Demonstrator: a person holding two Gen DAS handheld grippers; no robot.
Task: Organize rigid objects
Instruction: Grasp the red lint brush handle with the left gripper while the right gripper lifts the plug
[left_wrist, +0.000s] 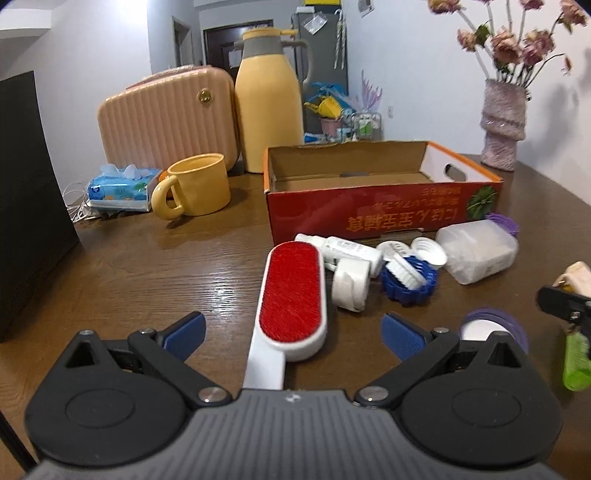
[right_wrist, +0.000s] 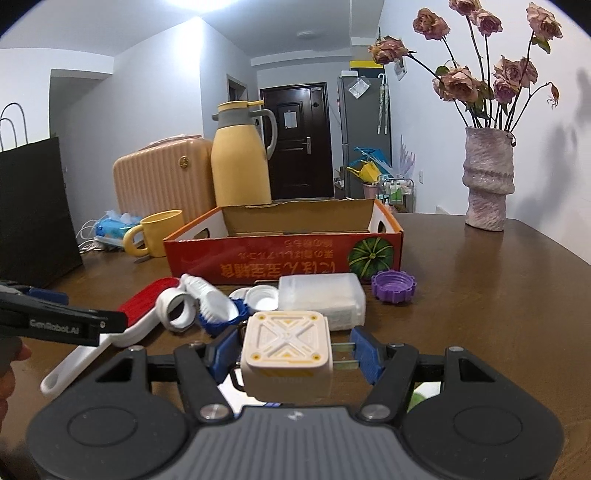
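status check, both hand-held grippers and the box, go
Left hand-held gripper open over red lint brush. Right hand-held gripper shut on cream plug adapter. Red box looks empty; small items clustered in front.

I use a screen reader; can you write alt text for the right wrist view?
The right gripper holds a cream square plug between blue pads, above a brown table. Beyond lie brushes, caps and a clear tub before an empty red box.

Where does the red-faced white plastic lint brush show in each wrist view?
Left wrist: the red-faced white plastic lint brush lies centre frame, straight ahead.
Right wrist: lower left, partly behind the other tool.
Shared landmark: the red cardboard box just behind it.
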